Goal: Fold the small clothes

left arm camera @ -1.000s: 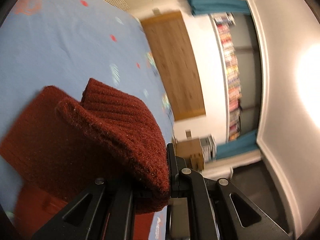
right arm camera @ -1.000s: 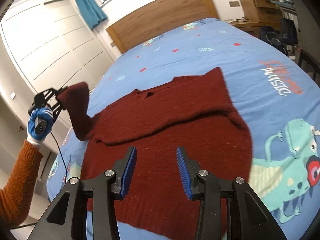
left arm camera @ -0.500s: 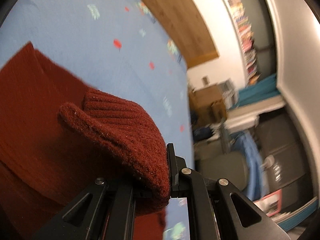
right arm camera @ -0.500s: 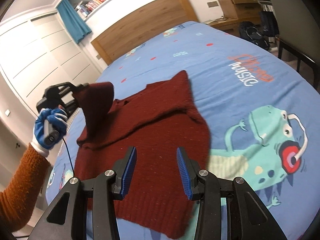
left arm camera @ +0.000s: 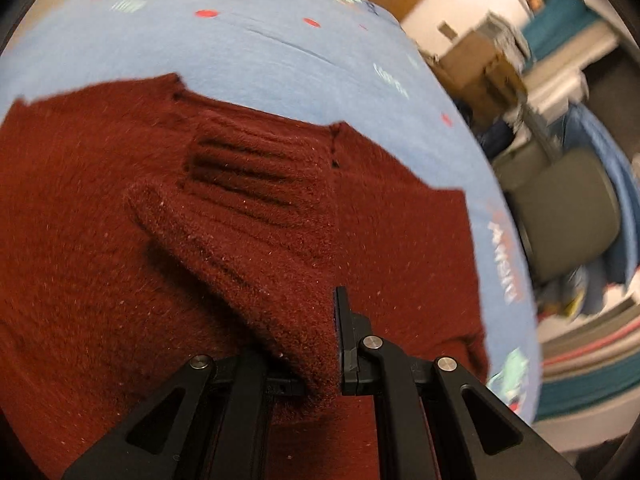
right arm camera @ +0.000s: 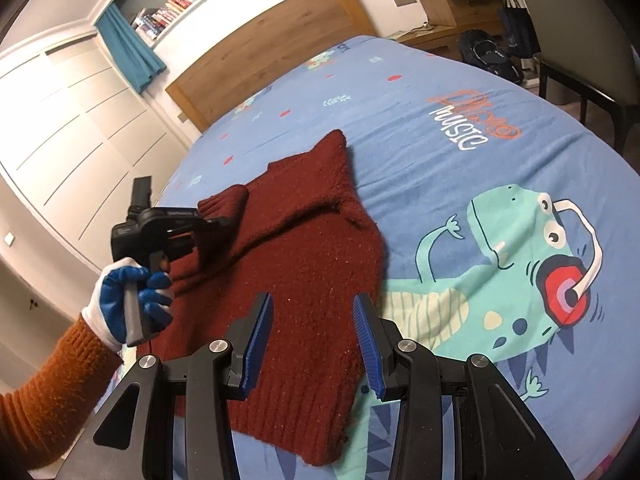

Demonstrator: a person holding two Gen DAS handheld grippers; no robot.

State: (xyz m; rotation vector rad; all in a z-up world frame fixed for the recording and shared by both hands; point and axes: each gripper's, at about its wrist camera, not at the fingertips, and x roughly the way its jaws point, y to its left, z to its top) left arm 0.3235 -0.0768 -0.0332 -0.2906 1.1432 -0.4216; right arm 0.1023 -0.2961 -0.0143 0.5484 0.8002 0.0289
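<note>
Right wrist view: left gripper [right arm camera: 224,222], jaws clamped on the ribbed cuff [right arm camera: 224,206] of the dark-red knitted sweater [right arm camera: 304,280] lying on the blue bed [right arm camera: 460,92], folds the sleeve inward; next, lay and release it. Right gripper [right arm camera: 314,340] hovers, jaws half-open, empty.

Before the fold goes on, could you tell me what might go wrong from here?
The left gripper holds only the ribbed cuff of the dark red sweater, so the thick knit may slip out. The sleeve may land bunched rather than flat. The right gripper hangs open above the hem, pinning nothing, so the body could drag.
</note>
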